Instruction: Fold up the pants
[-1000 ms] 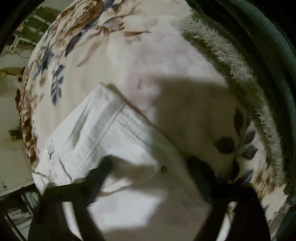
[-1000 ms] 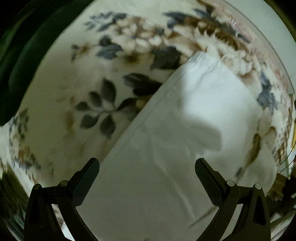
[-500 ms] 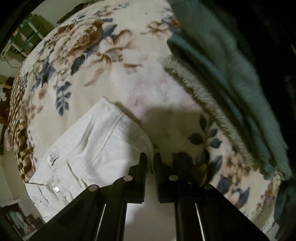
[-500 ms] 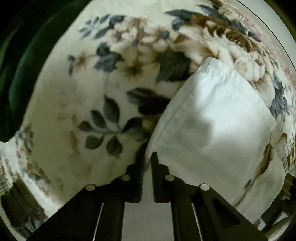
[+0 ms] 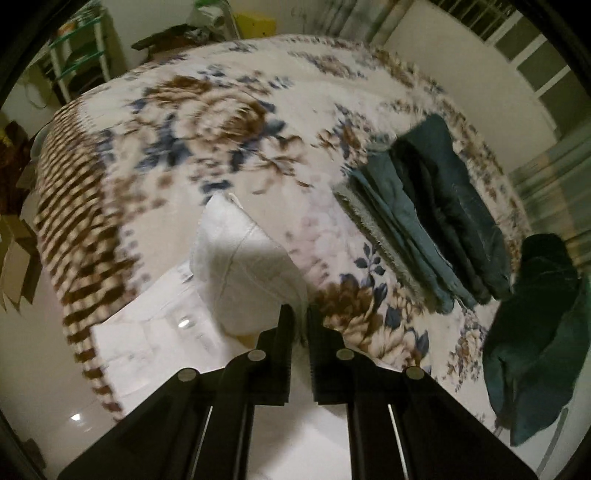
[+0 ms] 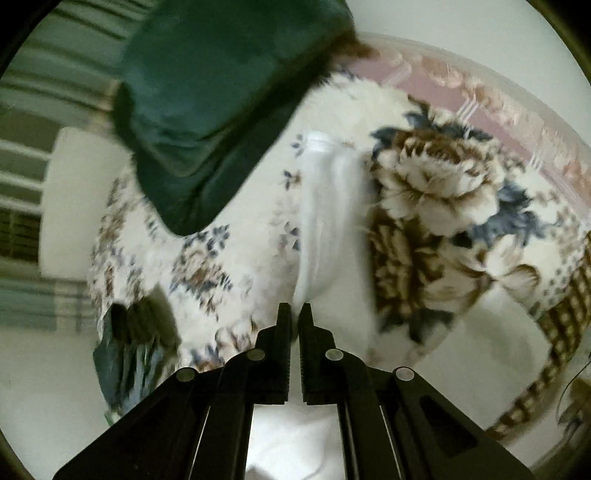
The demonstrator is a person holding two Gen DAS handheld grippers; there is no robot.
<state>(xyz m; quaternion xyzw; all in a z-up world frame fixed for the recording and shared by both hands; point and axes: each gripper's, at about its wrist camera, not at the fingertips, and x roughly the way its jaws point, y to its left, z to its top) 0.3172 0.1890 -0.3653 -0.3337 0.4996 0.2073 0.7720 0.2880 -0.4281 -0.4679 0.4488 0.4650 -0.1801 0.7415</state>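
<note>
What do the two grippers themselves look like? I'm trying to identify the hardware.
Both look alike. The left gripper and right gripper are matte black, each with two flat fingers ribbed along their inner faces. Round silver pins sit at the linkage joints. No cables, markings, sleeves or hands show.

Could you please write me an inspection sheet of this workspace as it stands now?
Surface: bed under a floral blanket, brown check border at its edge.
Job's things: white pants lifted off the blanket, hanging from both claws.
Clutter: folded dark green clothes in a stack; loose green garment beside it.
Grippers: left claw shut on pants; right claw shut on pants.
Cables: nothing seen.
Surroundings: shelf rack, window bars, pale floor.
</note>
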